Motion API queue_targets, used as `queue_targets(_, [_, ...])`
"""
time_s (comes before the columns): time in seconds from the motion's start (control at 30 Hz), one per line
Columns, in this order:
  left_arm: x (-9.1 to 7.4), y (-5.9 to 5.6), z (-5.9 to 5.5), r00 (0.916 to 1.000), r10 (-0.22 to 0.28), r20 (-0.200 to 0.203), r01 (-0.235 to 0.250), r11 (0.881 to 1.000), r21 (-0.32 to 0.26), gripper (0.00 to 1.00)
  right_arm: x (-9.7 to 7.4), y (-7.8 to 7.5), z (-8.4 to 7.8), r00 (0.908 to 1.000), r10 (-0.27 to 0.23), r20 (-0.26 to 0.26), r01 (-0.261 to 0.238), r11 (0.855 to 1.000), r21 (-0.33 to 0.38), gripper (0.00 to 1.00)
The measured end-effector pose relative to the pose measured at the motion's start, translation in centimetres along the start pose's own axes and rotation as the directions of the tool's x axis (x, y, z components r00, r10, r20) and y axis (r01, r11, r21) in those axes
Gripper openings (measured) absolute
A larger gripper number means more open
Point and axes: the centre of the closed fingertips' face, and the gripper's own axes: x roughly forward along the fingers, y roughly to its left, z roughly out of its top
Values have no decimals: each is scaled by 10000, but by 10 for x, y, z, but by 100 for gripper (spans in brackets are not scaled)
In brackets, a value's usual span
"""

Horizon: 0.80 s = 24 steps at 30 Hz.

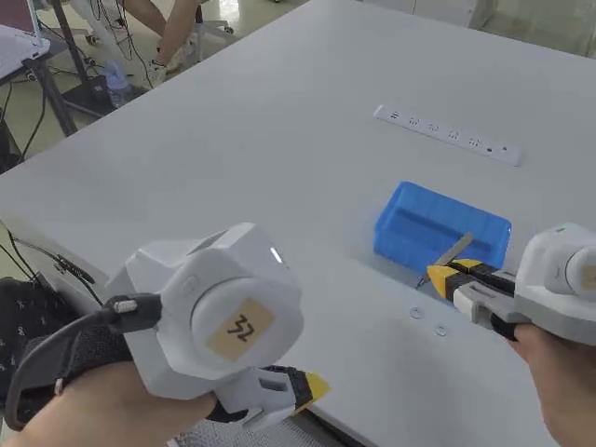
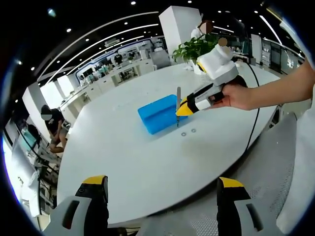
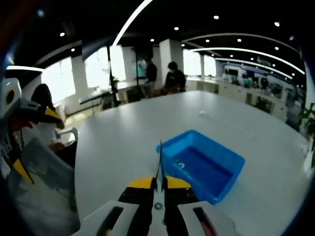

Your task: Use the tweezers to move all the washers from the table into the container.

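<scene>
Two small metal washers [image 1: 416,313] [image 1: 440,330] lie on the white table just in front of the blue container [image 1: 442,226]. My right gripper [image 1: 438,277] is shut on the tweezers [image 1: 456,250], whose tips hang over the container's near wall. The right gripper view shows the tweezers [image 3: 160,160] rising from the shut jaws of the right gripper [image 3: 158,183], with the container [image 3: 202,164] just ahead. My left gripper [image 2: 162,196] is open and holds nothing. It hangs at the table's near edge, facing the container [image 2: 157,113] and the washers [image 2: 183,133].
A white power strip [image 1: 447,135] lies on the table beyond the container. The table edge runs close in front of the left gripper [image 1: 312,385]. Chairs and cables stand off the table at the far left. People stand in the room's background.
</scene>
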Motion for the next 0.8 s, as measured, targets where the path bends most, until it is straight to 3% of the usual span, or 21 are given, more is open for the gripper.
queue_targets(0.33, [1, 1, -4, 9999, -4, -139, 5, 10000, 38, 93, 10, -3, -26, 9976, 96, -687, -109, 9998, -192, 4])
queue_targets(0.8, [2, 0, -3, 9999, -60, -106, 60, 10000, 1, 93, 5, -4, -31, 9961, 36, -880, -65, 9994, -325, 4])
